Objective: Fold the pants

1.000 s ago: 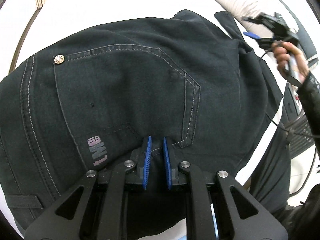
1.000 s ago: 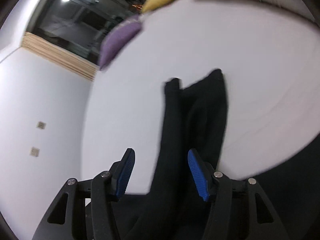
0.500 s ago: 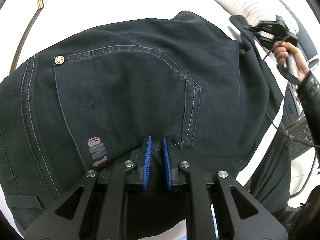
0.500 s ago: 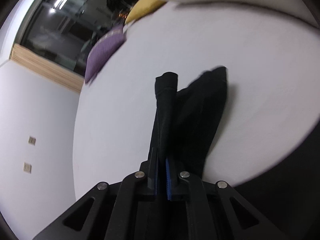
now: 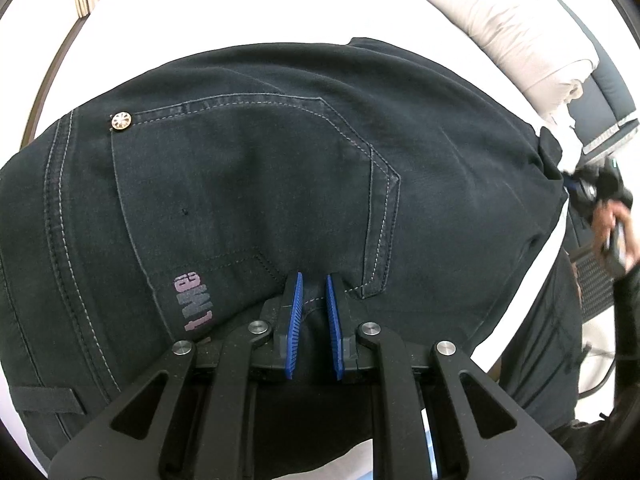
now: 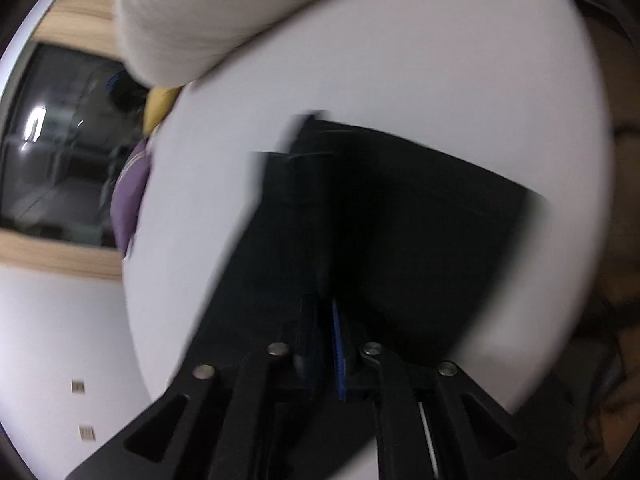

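Dark denim pants [image 5: 248, 184] lie spread on a smooth white bed surface [image 5: 240, 8], seat side up. The cloth is heavy and matte, nearly black, with pale contrast stitching outlining a five-sided back pocket [image 5: 256, 184]. A small round metal rivet [image 5: 121, 121] sits at the pocket's upper left corner, and faded purple lettering [image 5: 195, 302] runs sideways just left of the fingers.

The left gripper [image 5: 313, 312] has two narrow blue ribbed pads, nearly together, pinching a raised fold of denim at the pocket's lower edge. Its black frame with four silver bolts fills the bottom of the view. Beyond the fingers and to the right, a puffy cream pillow [image 5: 512, 24] rests on the bed.

The right gripper [image 6: 325, 336] appears in a motion-blurred view. Its jaws have just been closing, and the blue pads now stand pressed on a thick bunch of the black pant leg [image 6: 384, 216], which stretches away from the fingers across the white surface as a broad dark wedge. Farther off and to the left of the fingers lie a purple cushion [image 6: 128, 200] and a yellow one [image 6: 160, 104], soft and rounded. In the left wrist view, a hand [image 5: 616, 228] holds this gripper far to the right, at the pants' edge.
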Demonstrator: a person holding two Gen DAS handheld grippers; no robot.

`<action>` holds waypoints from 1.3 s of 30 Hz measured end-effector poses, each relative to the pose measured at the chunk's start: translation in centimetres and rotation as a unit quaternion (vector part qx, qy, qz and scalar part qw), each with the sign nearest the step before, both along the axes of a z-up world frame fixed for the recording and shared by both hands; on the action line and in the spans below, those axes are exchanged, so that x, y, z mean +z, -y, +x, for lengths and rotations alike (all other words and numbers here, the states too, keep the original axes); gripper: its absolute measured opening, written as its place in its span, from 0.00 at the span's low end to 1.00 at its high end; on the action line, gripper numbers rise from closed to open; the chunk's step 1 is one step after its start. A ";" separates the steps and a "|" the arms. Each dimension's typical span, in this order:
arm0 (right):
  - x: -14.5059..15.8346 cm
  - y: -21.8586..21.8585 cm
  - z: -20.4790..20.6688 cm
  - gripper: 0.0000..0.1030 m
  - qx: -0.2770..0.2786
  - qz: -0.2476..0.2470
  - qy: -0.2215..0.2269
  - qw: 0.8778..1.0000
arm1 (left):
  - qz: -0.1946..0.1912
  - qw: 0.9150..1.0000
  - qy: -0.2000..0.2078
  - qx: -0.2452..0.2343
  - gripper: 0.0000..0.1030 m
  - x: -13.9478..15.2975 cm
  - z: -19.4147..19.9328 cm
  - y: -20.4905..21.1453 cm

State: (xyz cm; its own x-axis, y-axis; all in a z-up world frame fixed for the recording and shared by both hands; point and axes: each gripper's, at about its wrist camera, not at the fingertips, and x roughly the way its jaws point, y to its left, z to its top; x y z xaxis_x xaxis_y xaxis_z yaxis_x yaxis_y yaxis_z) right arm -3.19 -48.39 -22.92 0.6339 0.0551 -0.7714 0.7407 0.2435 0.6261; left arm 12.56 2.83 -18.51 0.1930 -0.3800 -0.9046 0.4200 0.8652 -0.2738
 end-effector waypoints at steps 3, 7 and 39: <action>-0.6 0.0 -2.3 0.09 -0.027 0.008 0.022 0.999 | 0.003 1.000 0.001 0.001 0.12 0.0 -0.1 0.1; 0.2 0.3 -0.8 0.11 -0.031 0.009 0.068 0.997 | 0.007 1.000 0.003 0.003 0.12 0.0 -0.3 0.2; 8.5 -1.6 12.9 0.04 0.174 -0.154 -0.037 0.972 | -0.021 1.000 -0.003 0.018 0.12 -0.3 -0.1 -1.3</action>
State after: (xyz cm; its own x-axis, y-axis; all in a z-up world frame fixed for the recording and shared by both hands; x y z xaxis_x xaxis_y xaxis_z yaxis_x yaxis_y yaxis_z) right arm 9.71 -46.84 -14.44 0.5612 0.0155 -0.8275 0.6199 0.6546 0.4327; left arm 12.43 4.10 -18.82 0.2022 -0.4109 -0.8890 0.3871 0.8674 -0.3128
